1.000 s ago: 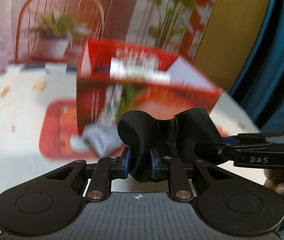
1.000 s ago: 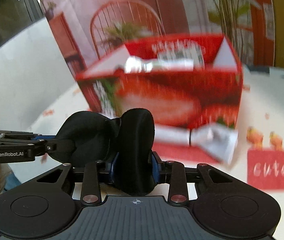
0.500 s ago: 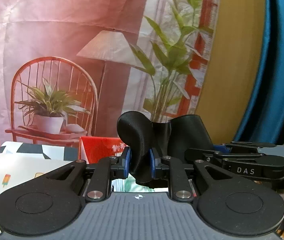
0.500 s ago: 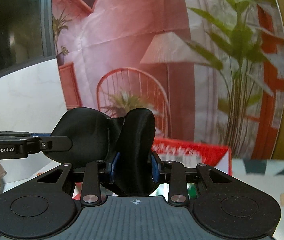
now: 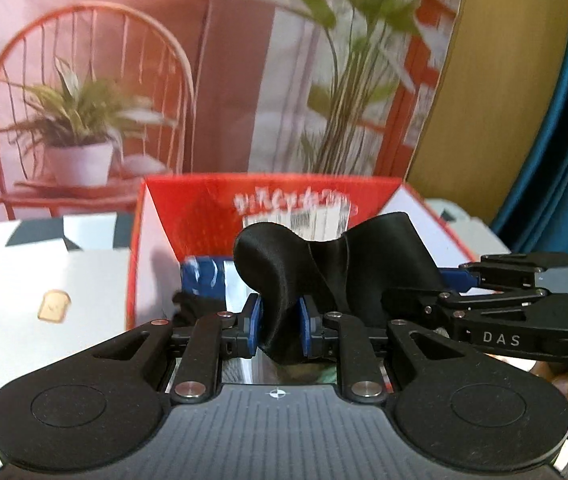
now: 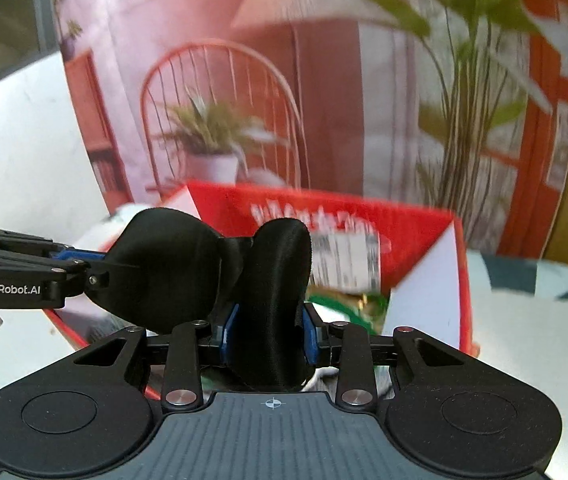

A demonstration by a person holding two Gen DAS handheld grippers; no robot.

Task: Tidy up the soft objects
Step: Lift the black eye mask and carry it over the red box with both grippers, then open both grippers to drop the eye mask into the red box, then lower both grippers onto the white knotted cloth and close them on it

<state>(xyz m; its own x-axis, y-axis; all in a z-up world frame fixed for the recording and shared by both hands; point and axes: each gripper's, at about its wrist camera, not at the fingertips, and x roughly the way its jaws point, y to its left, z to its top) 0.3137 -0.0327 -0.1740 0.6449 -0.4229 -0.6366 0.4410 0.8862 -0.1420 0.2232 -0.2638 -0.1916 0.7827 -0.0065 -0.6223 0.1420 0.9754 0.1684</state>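
Both grippers hold one black satin eye mask (image 5: 324,264) between them, above the open red box (image 5: 151,216). My left gripper (image 5: 279,326) is shut on one lobe of the mask. My right gripper (image 6: 269,338) is shut on the other lobe (image 6: 279,300); it also shows at the right of the left wrist view (image 5: 460,280). The left gripper shows at the left of the right wrist view (image 6: 79,264). The red box (image 6: 424,232) holds blue, white and green soft items, partly hidden by the mask.
The box stands on a white tablecloth (image 5: 43,280) printed with small pictures. A printed backdrop with a chair and potted plant (image 5: 79,132) hangs behind. A blue curtain (image 5: 556,120) hangs at the right.
Both grippers, still holding the mask, have tipped down from facing the backdrop. The box's open top has come into view below them.
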